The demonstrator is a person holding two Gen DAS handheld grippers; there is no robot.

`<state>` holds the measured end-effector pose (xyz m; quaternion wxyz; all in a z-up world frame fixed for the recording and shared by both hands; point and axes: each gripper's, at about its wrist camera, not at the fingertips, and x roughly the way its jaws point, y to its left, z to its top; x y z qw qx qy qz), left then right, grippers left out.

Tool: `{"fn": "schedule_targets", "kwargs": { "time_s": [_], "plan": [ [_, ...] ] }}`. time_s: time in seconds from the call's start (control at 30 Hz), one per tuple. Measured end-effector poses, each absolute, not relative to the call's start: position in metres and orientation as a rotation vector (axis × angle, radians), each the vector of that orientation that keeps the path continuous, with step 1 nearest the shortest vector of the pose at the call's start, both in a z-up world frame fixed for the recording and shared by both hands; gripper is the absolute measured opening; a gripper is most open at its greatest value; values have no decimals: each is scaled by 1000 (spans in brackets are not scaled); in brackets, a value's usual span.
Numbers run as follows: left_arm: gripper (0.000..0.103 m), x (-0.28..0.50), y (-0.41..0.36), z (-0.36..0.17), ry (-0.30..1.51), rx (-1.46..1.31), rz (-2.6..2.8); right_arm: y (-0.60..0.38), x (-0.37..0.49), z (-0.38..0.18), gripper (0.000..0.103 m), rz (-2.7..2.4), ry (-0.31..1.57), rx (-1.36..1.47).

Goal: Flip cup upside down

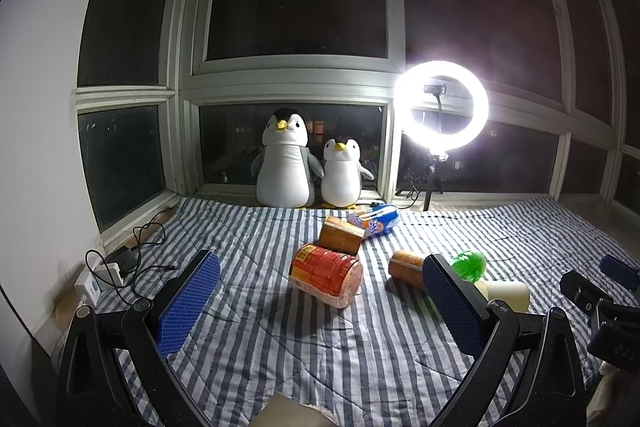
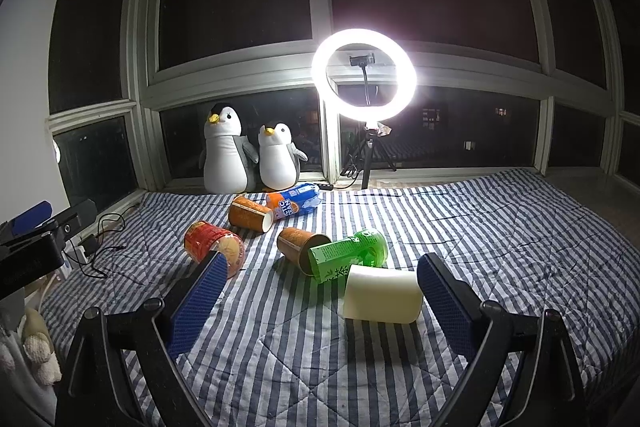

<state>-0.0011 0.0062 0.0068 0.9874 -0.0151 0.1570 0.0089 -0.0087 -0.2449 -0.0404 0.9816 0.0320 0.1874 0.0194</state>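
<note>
Right wrist view shows my right gripper (image 2: pixel 320 291) with its jaws wide apart and holding nothing. The white cup (image 2: pixel 382 293) lies on its side on the striped bed cover (image 2: pixel 500 227), between my two blue pads and nearer the right one. A green bottle (image 2: pixel 350 254) lies just behind the cup and touches it. A brown cup (image 2: pixel 298 245) lies beside the bottle. Further back I see another brown cup (image 2: pixel 250 214), a red tub (image 2: pixel 214 247) and a blue and orange bottle (image 2: pixel 294 203).

My left gripper (image 1: pixel 320 291) has its jaws wide apart too, over the bed. Two toy penguins (image 1: pixel 304 161) sit by the window next to a bright ring light (image 1: pixel 442 105).
</note>
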Motion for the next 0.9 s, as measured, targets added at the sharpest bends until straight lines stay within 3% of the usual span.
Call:
{"fn": "schedule_targets", "kwargs": {
  "time_s": [0.9],
  "plan": [
    [103,3,1,2,321,-24,13,-251,-8,-44,94,35,384,84]
  ]
}}
